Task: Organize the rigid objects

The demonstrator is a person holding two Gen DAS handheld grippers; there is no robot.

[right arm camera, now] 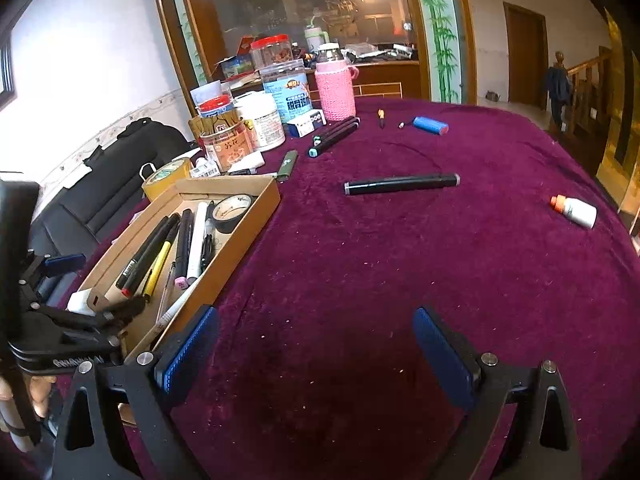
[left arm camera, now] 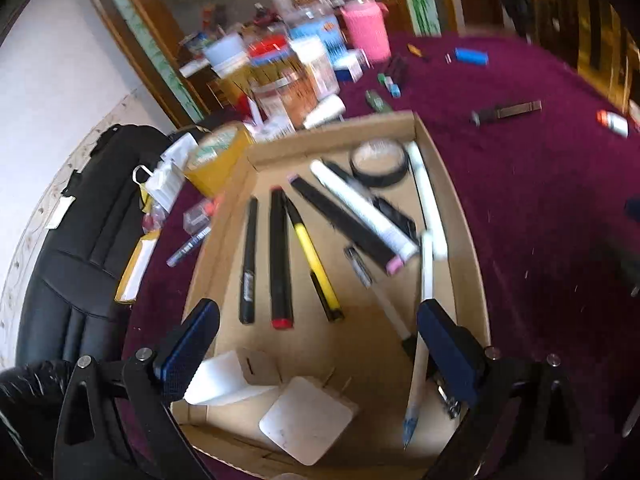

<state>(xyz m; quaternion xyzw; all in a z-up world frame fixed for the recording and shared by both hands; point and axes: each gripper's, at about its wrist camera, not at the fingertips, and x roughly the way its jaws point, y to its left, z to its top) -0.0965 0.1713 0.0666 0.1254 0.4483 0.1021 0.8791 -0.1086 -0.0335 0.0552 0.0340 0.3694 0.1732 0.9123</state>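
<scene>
A cardboard tray (left arm camera: 468, 248) (right arm camera: 236, 248) on the purple tablecloth holds several pens and markers, a roll of black tape (left arm camera: 379, 162) (right arm camera: 232, 213) and white blocks (left arm camera: 306, 418). My left gripper (left arm camera: 316, 344) is open above the tray's near end; a white pen with a blue tip (left arm camera: 420, 344) lies against its right finger. My right gripper (right arm camera: 316, 350) is open and empty over bare cloth right of the tray. Loose on the cloth are a black marker (right arm camera: 402, 183) (left arm camera: 506, 111), a small white bottle with an orange cap (right arm camera: 576, 210) (left arm camera: 612, 122), a blue cylinder (right arm camera: 430, 125), a green lighter (right arm camera: 287, 165) and two markers (right arm camera: 334, 136).
Jars, tubs and a pink knitted bottle (right arm camera: 335, 88) crowd the table's far left. A yellow tape roll (right arm camera: 166, 178) sits by the tray's far corner. A black chair (left arm camera: 80, 240) stands left of the table. The left gripper body (right arm camera: 60, 332) shows at the right view's left edge.
</scene>
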